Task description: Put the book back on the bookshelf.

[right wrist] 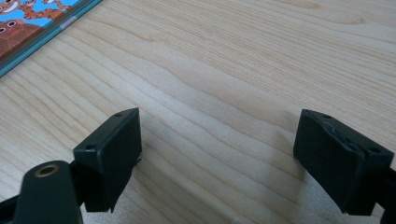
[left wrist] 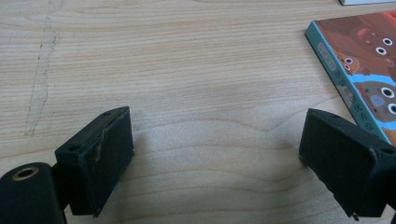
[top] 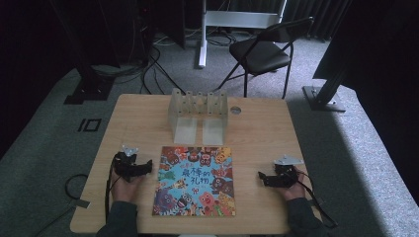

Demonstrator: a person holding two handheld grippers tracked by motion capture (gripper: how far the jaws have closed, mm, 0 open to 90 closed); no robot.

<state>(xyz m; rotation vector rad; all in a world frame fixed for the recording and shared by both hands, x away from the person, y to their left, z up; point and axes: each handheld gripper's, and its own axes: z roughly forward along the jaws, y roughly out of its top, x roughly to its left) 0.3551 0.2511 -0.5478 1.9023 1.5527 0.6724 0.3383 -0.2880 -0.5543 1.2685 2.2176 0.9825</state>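
**Picture book between two idle grippers**

On the pale wood-grain table [top: 257,123], the left gripper [top: 143,167] gapes wide, empty. The flat, glossy picture book [top: 195,180] lies between. The right gripper [top: 264,177] spreads likewise, holding nothing. The high view adds a translucent rack [top: 197,114] behind.

Black two-jaw left gripper [top: 148,166], right gripper [top: 260,177], trailing cables; dark sleeves [top: 118,217]
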